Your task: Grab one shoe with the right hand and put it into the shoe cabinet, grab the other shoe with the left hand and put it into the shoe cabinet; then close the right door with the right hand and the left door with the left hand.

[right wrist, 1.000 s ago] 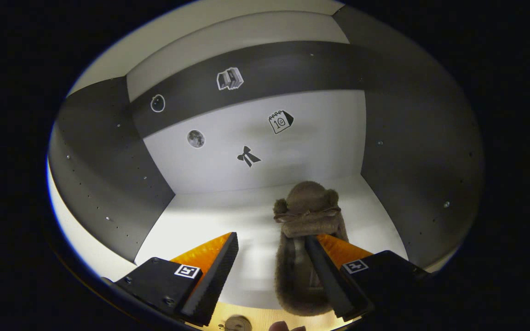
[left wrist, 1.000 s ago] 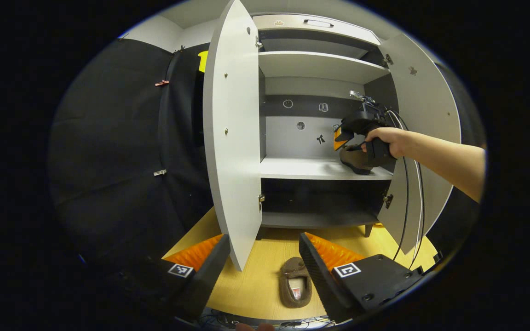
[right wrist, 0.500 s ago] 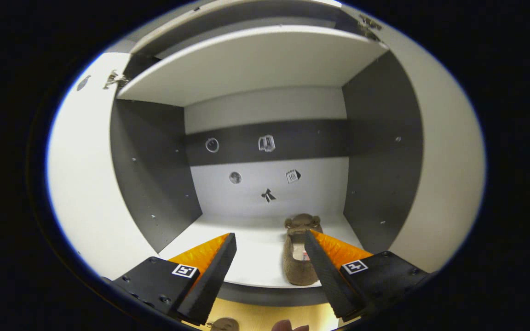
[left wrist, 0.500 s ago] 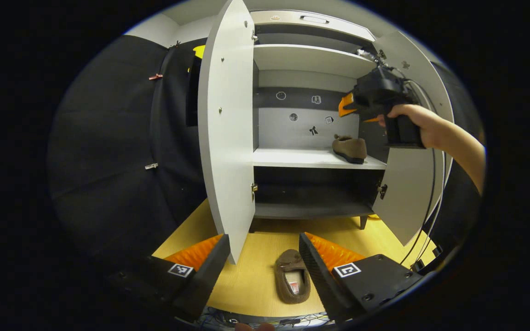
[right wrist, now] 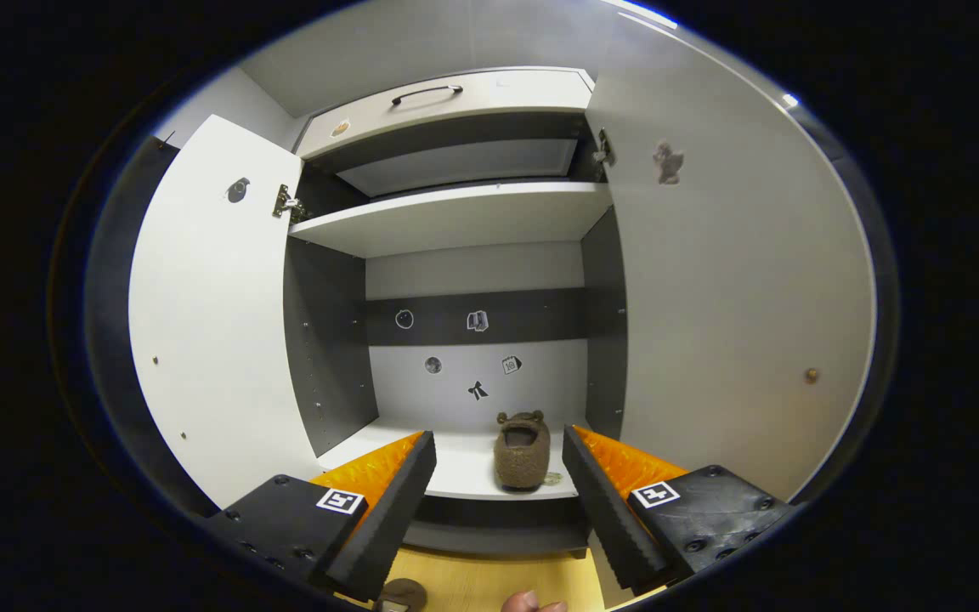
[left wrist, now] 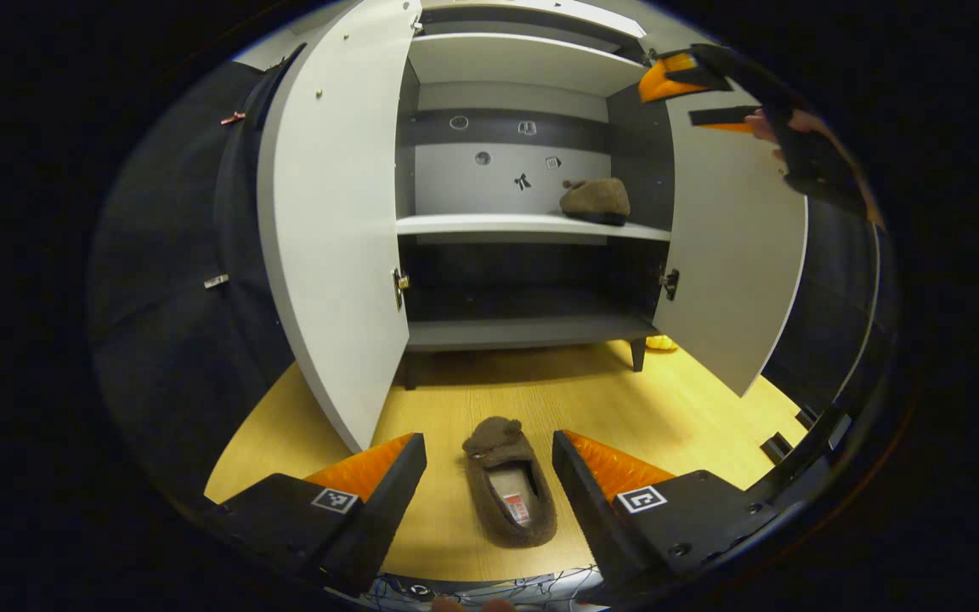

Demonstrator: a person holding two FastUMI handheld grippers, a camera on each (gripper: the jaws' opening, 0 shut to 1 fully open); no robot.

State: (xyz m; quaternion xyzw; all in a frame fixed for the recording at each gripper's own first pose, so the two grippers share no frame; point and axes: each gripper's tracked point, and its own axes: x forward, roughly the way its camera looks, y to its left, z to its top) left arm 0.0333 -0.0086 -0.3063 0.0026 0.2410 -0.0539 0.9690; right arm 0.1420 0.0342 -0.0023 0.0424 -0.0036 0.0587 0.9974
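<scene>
A brown fuzzy shoe (left wrist: 508, 493) lies on the wooden floor, toe toward the shoe cabinet (left wrist: 532, 225). My left gripper (left wrist: 489, 493) is open just above the floor, one finger on each side of that shoe, not touching it. The other brown shoe (right wrist: 522, 439) (left wrist: 596, 200) rests on the right part of the middle shelf. My right gripper (right wrist: 498, 501) is open and empty, held in front of the cabinet, back from that shelf; it also appears high at the right (left wrist: 693, 85) with a hand on it. Both doors, left (left wrist: 332, 221) and right (left wrist: 732, 246), stand open.
The cabinet has an upper shelf (right wrist: 455, 217), a lower shelf (left wrist: 532, 331) and a drawer with a handle (right wrist: 426, 92) on top. Black cloth hangs to the left of the left door (left wrist: 175, 255). A small yellow object (left wrist: 662, 342) lies by the cabinet's right leg.
My right gripper has let go of its shoe on the middle shelf and drawn back and up. My left gripper has dropped toward the floor, bringing the other shoe between its fingers.
</scene>
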